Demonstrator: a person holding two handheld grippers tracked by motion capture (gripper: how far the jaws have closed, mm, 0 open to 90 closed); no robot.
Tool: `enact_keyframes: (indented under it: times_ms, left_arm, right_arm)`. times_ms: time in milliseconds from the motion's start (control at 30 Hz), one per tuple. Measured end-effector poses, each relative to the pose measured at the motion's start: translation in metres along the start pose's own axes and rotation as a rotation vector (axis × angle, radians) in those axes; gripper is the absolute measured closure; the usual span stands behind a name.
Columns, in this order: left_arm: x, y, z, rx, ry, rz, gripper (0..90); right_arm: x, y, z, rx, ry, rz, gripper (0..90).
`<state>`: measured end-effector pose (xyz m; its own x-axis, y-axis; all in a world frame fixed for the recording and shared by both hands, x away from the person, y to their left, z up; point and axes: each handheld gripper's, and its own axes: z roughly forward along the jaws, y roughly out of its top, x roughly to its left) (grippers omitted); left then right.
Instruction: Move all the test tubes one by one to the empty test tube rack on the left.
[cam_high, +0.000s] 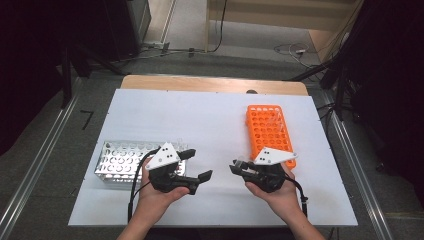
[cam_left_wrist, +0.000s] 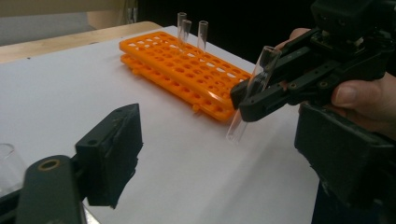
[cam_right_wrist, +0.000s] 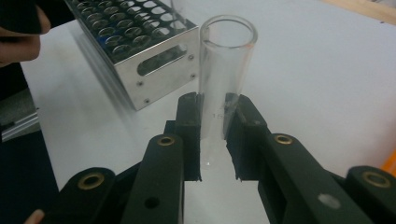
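The right gripper (cam_left_wrist: 245, 105) clenched a clear glass test tube (cam_left_wrist: 252, 93), near-upright at frame centre-right; the released left gripper (cam_high: 195, 165) faced it.

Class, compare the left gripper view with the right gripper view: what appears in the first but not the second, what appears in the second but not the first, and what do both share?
First alone: the orange rack with three glass tubes standing at its far end.

Second alone: the metal rack and the open mouth of the held tube.

Both share: the white tabletop and the tube clamped in the right gripper, tilted, off the table.
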<state>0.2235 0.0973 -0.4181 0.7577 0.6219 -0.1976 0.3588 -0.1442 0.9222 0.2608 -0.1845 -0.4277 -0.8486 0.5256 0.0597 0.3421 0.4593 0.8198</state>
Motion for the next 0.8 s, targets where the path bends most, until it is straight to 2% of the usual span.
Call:
enact_keyframes:
  times_ms: [200, 467, 800]
  left_arm:
    - [-0.007, 0.0, 0.007, 0.023, -0.002, 0.012, 30.3]
    - [-0.017, 0.001, 0.014, 0.025, -0.049, 0.033, 43.9]
    - [-0.025, 0.0, 0.022, 0.038, -0.07, 0.048, 60.1]
  right_arm:
    - [0.012, 0.001, 0.01, 0.021, 0.026, -0.026, 73.3]
    - [0.028, 0.005, 0.02, 0.039, 0.061, -0.057, 73.3]
    - [0.037, 0.008, 0.022, 0.043, 0.088, -0.077, 73.3]
